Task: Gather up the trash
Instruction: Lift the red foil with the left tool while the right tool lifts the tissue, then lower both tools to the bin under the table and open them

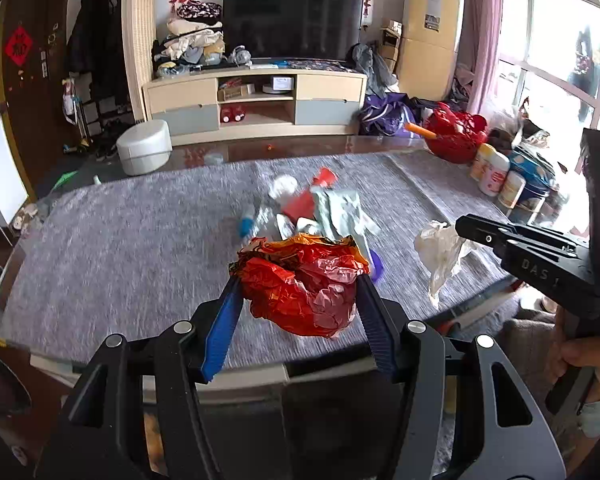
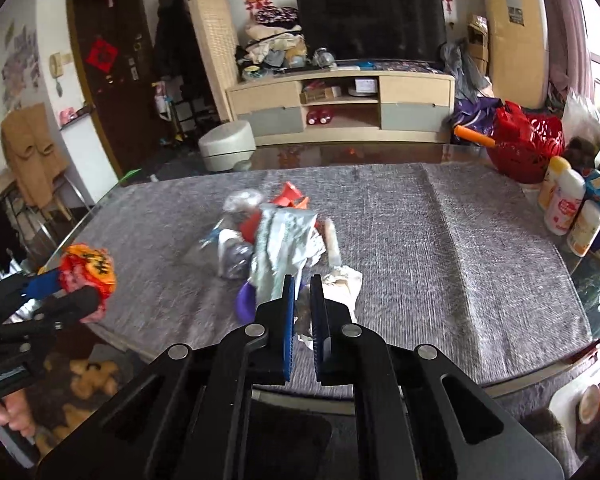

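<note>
Grey table mat (image 1: 120,240); right hand-held gripper (image 1: 466,229) reads "DAS"

Both the left gripper (image 1: 300,280) and right gripper (image 2: 302,284) are matte black linkages with silver pivot screws, ribbed blue pads (image 1: 222,334), and bare-skinned hands (image 1: 584,354).

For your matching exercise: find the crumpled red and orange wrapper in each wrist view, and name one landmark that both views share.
Left wrist view: the red and orange wrapper sits low in the centre, clamped by the left gripper.
Right wrist view: the wrapper is at the far left edge.
Shared landmark: the black television behind the table.
</note>
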The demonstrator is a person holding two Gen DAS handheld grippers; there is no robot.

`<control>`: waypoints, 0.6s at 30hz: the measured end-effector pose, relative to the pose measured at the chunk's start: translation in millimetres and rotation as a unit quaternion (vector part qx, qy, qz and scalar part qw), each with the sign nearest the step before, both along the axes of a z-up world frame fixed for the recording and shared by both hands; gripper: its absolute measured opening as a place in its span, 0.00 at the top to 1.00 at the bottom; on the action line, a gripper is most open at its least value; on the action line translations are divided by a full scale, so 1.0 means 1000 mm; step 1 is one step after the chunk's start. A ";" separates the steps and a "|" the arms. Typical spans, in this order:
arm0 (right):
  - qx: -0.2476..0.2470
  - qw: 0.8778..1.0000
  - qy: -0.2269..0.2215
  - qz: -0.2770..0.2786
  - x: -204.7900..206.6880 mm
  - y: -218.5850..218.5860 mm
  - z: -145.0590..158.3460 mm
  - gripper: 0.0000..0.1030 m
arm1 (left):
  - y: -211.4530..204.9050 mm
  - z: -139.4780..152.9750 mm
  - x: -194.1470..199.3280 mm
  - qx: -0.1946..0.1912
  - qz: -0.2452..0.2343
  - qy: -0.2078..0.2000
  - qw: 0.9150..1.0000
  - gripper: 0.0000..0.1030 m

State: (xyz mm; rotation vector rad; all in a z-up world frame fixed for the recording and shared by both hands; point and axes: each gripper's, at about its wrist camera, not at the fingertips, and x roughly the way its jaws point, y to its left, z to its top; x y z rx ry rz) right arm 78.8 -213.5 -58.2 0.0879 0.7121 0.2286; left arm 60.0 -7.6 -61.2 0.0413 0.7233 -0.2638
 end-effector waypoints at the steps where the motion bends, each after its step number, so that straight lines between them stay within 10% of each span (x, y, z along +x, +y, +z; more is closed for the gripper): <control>1: -0.002 1.000 0.002 0.005 -0.008 0.002 0.001 0.91 | -0.001 -0.002 -0.007 -0.003 -0.001 0.006 1.000 0.47; 18: -0.017 0.987 0.151 0.042 -0.060 0.029 -0.115 0.91 | -0.008 -0.133 -0.053 -0.012 -0.023 0.177 0.984 0.47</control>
